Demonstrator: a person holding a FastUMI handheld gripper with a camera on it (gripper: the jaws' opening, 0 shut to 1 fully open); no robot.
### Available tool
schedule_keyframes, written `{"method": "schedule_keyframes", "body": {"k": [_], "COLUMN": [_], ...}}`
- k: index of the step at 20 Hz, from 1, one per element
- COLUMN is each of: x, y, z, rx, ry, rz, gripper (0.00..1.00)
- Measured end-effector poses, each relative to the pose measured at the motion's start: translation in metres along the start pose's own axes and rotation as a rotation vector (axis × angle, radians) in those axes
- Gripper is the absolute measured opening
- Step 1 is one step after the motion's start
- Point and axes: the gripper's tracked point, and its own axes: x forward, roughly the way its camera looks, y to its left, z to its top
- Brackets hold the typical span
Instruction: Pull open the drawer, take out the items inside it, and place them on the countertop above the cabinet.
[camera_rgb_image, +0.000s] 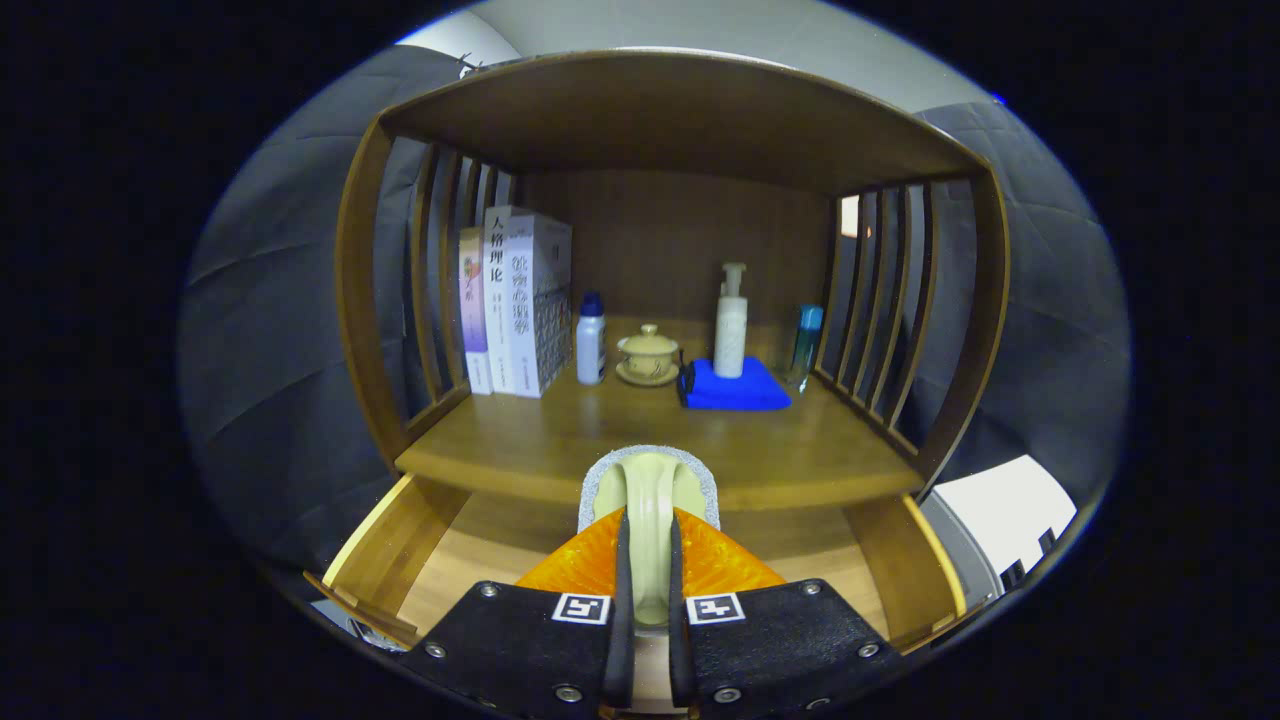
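My gripper (648, 525) is shut on the cream handle of a scrubbing brush (648, 482) with a grey abrasive rim. The brush stands upright between the fingers. It hangs over the open wooden drawer (392, 545), right at the front edge of the countertop (540, 435). The drawer floor to the left and right of the fingers looks bare; the part under the gripper is hidden.
At the back of the countertop stand three books (518, 300), a white bottle with a blue cap (591, 342), a lidded cup on a saucer (648, 356), a pump bottle (731, 325) on a folded blue cloth (740, 392), and a teal bottle (806, 345). Slatted side walls and a shelf roof enclose it.
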Motion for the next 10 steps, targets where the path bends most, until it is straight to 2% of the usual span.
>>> {"method": "schedule_keyframes", "body": {"k": [5, 10], "x": [0.032, 0.076], "y": [-0.008, -0.012], "z": [0.038, 0.051], "rx": [-0.01, -0.034], "ry": [-0.038, -0.01], "rz": [-0.026, -0.031], "gripper": [0.14, 0.14]}}
